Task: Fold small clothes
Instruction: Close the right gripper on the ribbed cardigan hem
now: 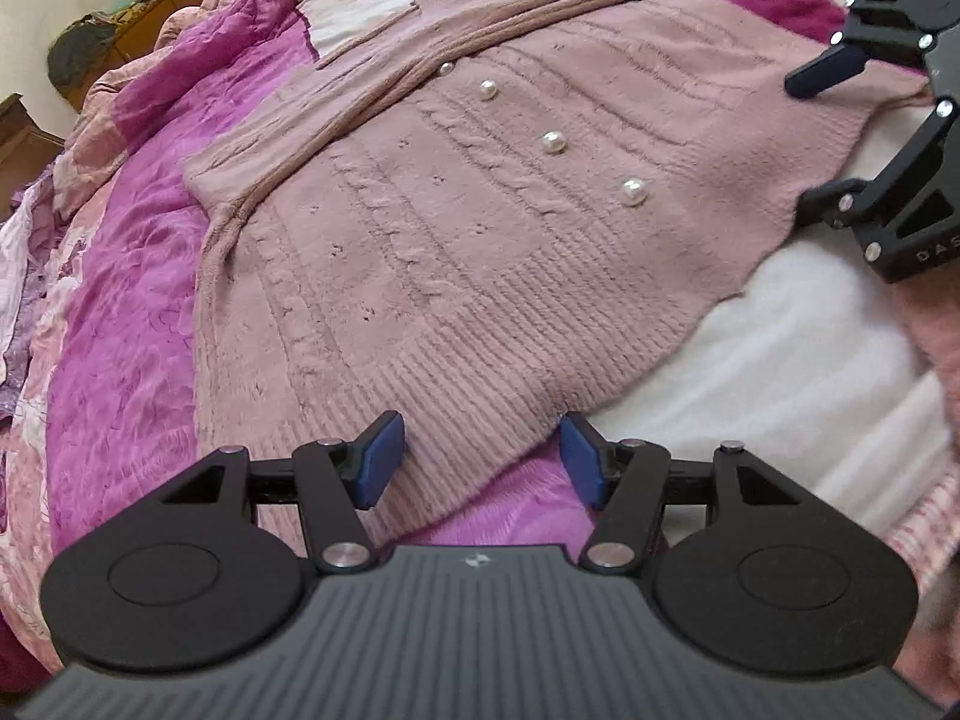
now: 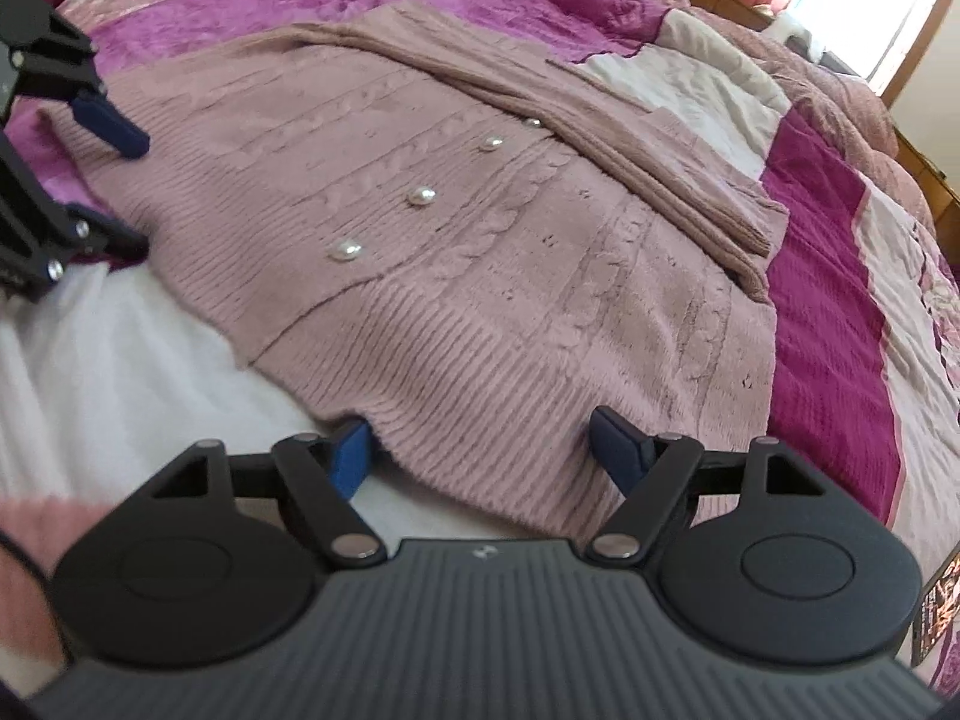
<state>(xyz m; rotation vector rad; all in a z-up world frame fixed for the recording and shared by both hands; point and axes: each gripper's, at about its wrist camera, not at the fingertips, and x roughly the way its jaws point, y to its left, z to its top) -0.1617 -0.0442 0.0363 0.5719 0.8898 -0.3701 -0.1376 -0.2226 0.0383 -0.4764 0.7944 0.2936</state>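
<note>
Fuzzy pink cable-knit cardigan [image 1: 468, 228] with pearl buttons [image 1: 553, 143] flat on quilted bed [image 1: 120, 312], left gripper [image 1: 480, 459] and right gripper [image 2: 486, 450] jaws apart straddling its ribbed hem.

Patchwork bedspread [image 1: 150, 276]; wooden headboard [image 1: 174, 6]

Left tongs [image 1: 480, 456] low and level, blue pads [image 1: 379, 461] spread wide. Right tongs [image 2: 489, 456] alongside, just as wide apart, fingers pointing forward, nothing pinched between either pair.
</note>
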